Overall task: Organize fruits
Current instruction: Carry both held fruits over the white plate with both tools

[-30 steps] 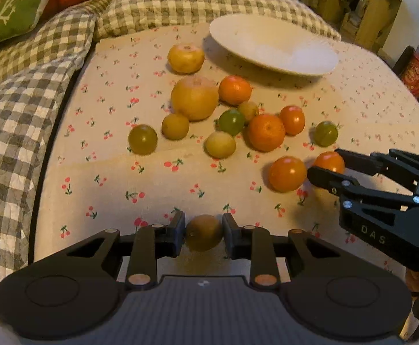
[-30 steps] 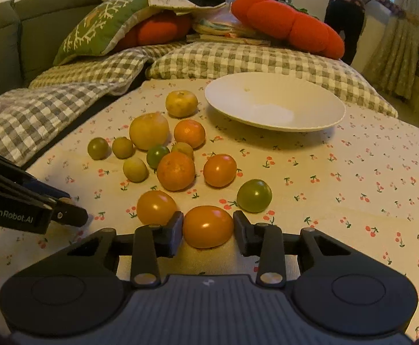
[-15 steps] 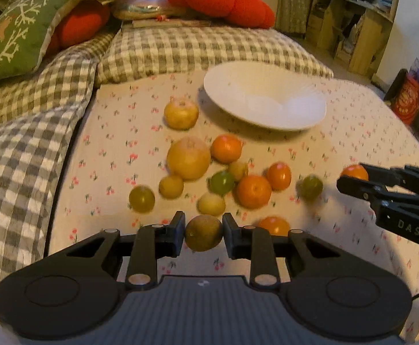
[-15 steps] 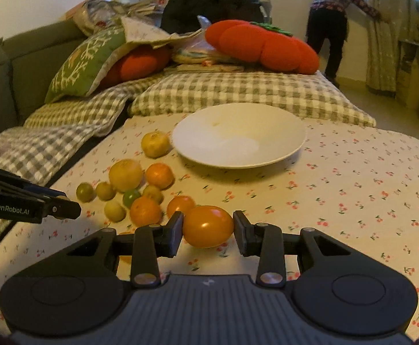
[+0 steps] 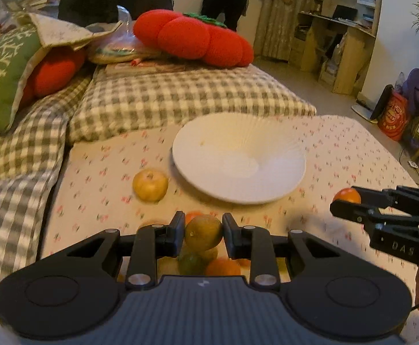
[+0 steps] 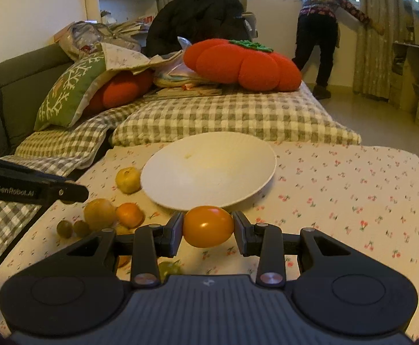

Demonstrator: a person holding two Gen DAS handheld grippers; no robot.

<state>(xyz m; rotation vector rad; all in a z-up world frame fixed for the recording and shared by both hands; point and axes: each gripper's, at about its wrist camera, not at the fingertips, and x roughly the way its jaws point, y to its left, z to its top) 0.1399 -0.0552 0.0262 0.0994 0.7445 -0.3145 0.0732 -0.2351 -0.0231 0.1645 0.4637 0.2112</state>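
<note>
My left gripper (image 5: pixel 203 234) is shut on a small brownish-green fruit (image 5: pixel 203 232), raised above the floral cloth just short of the white plate (image 5: pixel 239 158). My right gripper (image 6: pixel 208 227) is shut on an orange tomato (image 6: pixel 208 225), held near the plate's (image 6: pixel 208 169) front rim. In the left wrist view the right gripper (image 5: pixel 350 201) enters from the right with the orange tomato (image 5: pixel 347 195) at its tip. A yellow apple-like fruit (image 5: pixel 150 185) lies left of the plate. Several loose fruits (image 6: pixel 114 214) remain on the cloth, partly hidden behind both grippers.
Checked cushions (image 5: pixel 180 100) border the cloth at the back and left. A red pumpkin-shaped pillow (image 6: pixel 241 64) and a green pillow (image 6: pixel 71 86) lie behind them. A person (image 6: pixel 324 28) stands at the window far back. Shelves and bags (image 5: pixel 396 115) stand at the right.
Both grippers have risen and moved forward toward the plate, each carrying its fruit. The pile of loose fruits has slid down below the fingers in both views.
</note>
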